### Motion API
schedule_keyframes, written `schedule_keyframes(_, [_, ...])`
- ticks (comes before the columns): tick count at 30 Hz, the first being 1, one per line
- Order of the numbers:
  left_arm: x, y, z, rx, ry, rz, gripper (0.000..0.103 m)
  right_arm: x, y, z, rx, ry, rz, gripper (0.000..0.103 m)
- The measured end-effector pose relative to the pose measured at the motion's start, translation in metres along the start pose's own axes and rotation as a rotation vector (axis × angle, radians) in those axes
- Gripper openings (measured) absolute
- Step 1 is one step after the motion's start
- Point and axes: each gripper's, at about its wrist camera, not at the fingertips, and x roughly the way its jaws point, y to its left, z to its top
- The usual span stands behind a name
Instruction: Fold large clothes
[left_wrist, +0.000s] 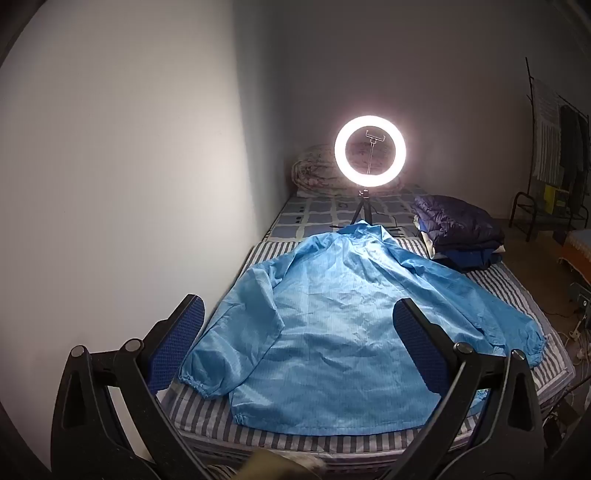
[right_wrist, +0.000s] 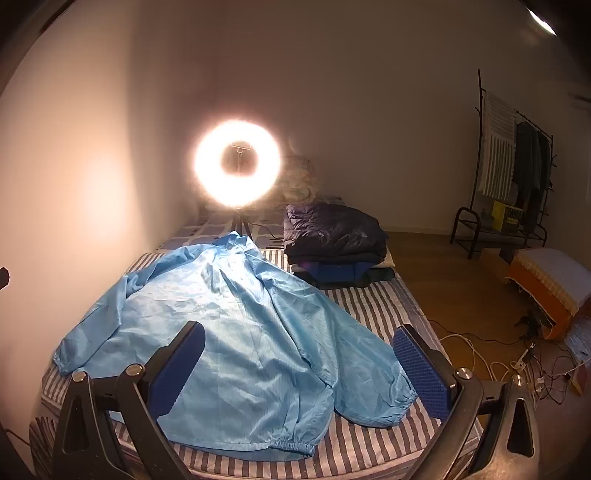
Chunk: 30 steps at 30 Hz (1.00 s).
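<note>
Closest in, the left gripper (left_wrist: 299, 317) hangs above the foot of the bed with its blue-padded jaws spread wide and nothing between them; the right gripper (right_wrist: 299, 339) beside it is just as wide and just as bare. Both tilt downward toward the mattress.

Under them lies the light blue, thin, crinkly long-sleeved jacket (left_wrist: 343, 306) — spread flat on the grey-and-white striped mattress cover (left_wrist: 502, 284), hem toward the grippers, collar pointing away. Its sleeves fan out to either side, each ending in a gathered elastic cuff, the left one near the wall and the right one near the mattress edge.

Farther back, on the right side of the bed, sits a stack of folded dark garments (right_wrist: 332, 236), a dark quilted one on top. Behind the jacket's collar stands a glowing round ring lamp on a small black tripod (left_wrist: 370, 150), and beyond it — against the wall — a rolled floral quilt (left_wrist: 314, 170).
</note>
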Motion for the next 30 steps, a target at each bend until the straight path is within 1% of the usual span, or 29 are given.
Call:
schedule_keyframes(7, [-0.002,-0.007,0.000,0.000,0.003,0.007,0.103,0.000,0.000,0.000,0.001,-0.001,0.001,0.103])
schedule_keyframes(8, [-0.001,-0.001,0.003,-0.015,0.001,0.006,0.103,-0.001,0.000,0.000,0.000,-0.002,0.001,0.103])
schedule_keyframes(12, [-0.005,-0.002,0.005,-0.018,-0.008,0.014,0.103,-0.001,0.000,0.000,0.006,-0.001,0.004,0.103])
schedule_keyframes(13, [-0.007,0.003,0.004,-0.035,-0.008,0.015,0.103,-0.001,0.000,0.000,0.006,0.000,0.003,0.103])
schedule_keyframes(19, [-0.008,0.005,0.006,-0.041,-0.012,0.017,0.103,0.000,0.001,0.000,0.008,0.001,0.003,0.103])
schedule_keyframes(25, [-0.009,0.009,0.008,-0.045,-0.013,0.016,0.103,-0.001,-0.003,0.003,0.013,0.005,-0.006,0.103])
schedule_keyframes(30, [-0.010,0.012,0.010,-0.052,-0.014,0.019,0.103,-0.006,0.002,0.001,0.008,0.000,-0.034,0.103])
